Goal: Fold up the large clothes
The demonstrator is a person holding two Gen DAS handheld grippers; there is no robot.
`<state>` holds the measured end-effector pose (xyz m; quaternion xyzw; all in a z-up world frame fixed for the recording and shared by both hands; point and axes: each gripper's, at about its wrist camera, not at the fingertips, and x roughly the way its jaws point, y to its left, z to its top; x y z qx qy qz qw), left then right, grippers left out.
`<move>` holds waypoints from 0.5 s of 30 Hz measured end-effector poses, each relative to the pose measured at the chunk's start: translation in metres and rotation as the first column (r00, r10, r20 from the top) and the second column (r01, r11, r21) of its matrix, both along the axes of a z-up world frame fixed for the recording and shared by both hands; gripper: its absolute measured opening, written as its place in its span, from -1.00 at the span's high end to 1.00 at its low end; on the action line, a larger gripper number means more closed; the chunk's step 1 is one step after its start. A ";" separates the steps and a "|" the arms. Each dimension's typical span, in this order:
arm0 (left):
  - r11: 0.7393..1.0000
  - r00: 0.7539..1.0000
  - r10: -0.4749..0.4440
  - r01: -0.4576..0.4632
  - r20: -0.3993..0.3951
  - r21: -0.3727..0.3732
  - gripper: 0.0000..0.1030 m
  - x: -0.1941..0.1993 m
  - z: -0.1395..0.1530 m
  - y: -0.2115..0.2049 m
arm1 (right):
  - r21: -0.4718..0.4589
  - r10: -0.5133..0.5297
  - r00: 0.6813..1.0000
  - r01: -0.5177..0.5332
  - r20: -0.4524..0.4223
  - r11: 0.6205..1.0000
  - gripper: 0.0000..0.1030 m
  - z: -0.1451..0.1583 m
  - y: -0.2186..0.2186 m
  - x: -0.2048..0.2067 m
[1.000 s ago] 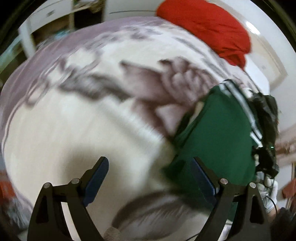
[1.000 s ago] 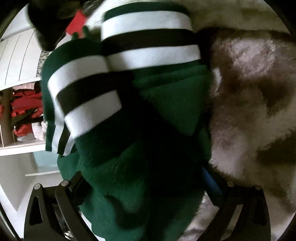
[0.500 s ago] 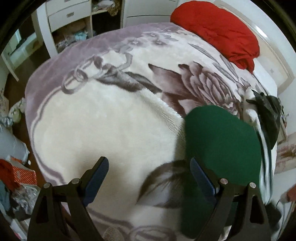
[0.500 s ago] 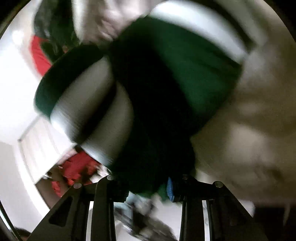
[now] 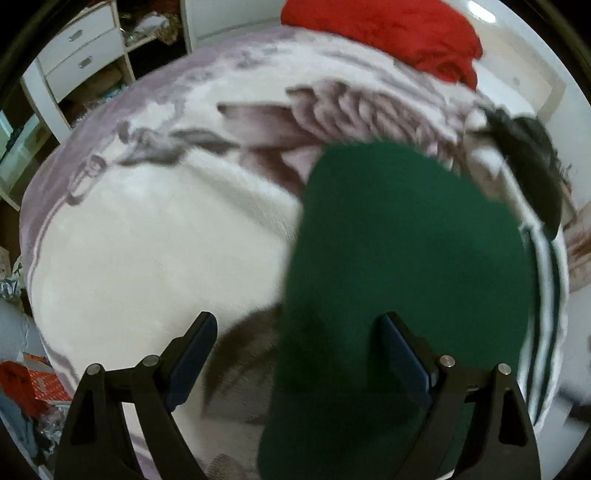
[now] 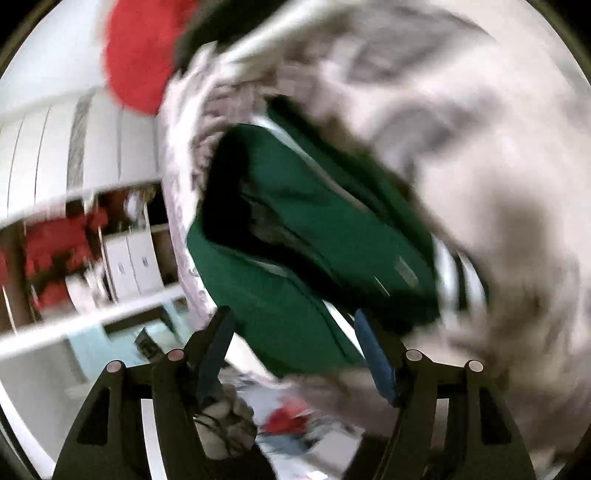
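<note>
We see the green garment (image 5: 399, 280) lying folded on the flowered blanket (image 5: 155, 251) of the bed, toward the right side, with its white and dark striped band (image 5: 546, 295) at the far right edge. It is placed there, we think, because the soft flat blanket gives room to make the folds. Our left gripper (image 5: 295, 347) is above its near-left border with the jaws wide apart and nothing between them. The right gripper (image 6: 295, 339) also looks spread, and the cloth (image 6: 295, 229) seems to lie beyond the fingertips (the picture is much blurred, so we say this with care). So both hands appear released, probably to let the fold settle. The long axis of the garment runs from the near edge of the bed away toward the red bundle (image 5: 391, 33), and the stripes follow the same direction.
</note>
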<state>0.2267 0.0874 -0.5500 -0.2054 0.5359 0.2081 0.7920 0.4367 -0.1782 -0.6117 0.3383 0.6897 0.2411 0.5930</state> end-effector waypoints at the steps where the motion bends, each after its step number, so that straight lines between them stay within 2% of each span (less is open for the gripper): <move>1: 1.000 1.000 -0.007 0.007 -0.003 -0.019 -0.75 0.001 -0.008 -0.003 | -0.001 0.048 0.998 -0.048 0.048 0.999 -0.35 0.003 0.017 0.016; 2: 0.999 1.000 -0.009 0.009 -0.008 -0.040 -0.75 0.000 -0.016 -0.004 | -0.005 0.093 0.993 -0.093 0.076 0.996 -0.35 -0.003 0.023 0.009; 4: 0.997 1.000 0.004 -0.004 -0.004 -0.079 -0.75 -0.004 -0.028 -0.005 | -0.061 0.214 0.969 -0.207 0.122 0.976 -0.35 -0.009 0.068 0.040; 5: 0.996 1.000 0.009 -0.008 0.003 -0.086 -0.75 -0.006 -0.029 -0.005 | -0.070 0.295 0.947 -0.288 0.124 0.955 -0.29 -0.016 0.091 0.053; 6: 0.996 1.000 0.012 -0.011 0.009 -0.094 -0.75 -0.008 -0.030 -0.005 | -0.097 0.333 0.935 -0.323 0.122 0.941 -0.03 -0.026 0.094 0.052; 7: 0.995 1.000 0.014 -0.012 0.017 -0.098 -0.75 -0.010 -0.028 -0.004 | -0.116 0.332 0.934 -0.318 0.131 0.941 0.98 -0.028 0.098 0.055; 8: 0.995 1.000 0.014 -0.012 0.022 -0.099 -0.75 -0.011 -0.028 -0.006 | -0.135 0.326 0.936 -0.309 0.130 0.941 0.94 -0.031 0.098 0.052; 10: 0.995 1.000 0.015 -0.012 0.025 -0.103 -0.75 -0.014 -0.024 -0.007 | -0.206 0.277 0.948 -0.244 0.154 0.948 0.95 -0.016 0.081 0.052; 13: 0.989 0.998 0.034 -0.026 0.054 -0.147 -0.77 -0.020 -0.020 -0.006 | -0.253 0.157 0.971 -0.108 0.181 0.961 0.95 -0.002 0.026 0.047; 15: 0.981 0.997 0.031 -0.016 0.072 -0.192 -0.89 -0.020 -0.022 -0.007 | -0.342 0.133 0.979 -0.073 0.155 0.937 0.95 -0.017 0.007 0.047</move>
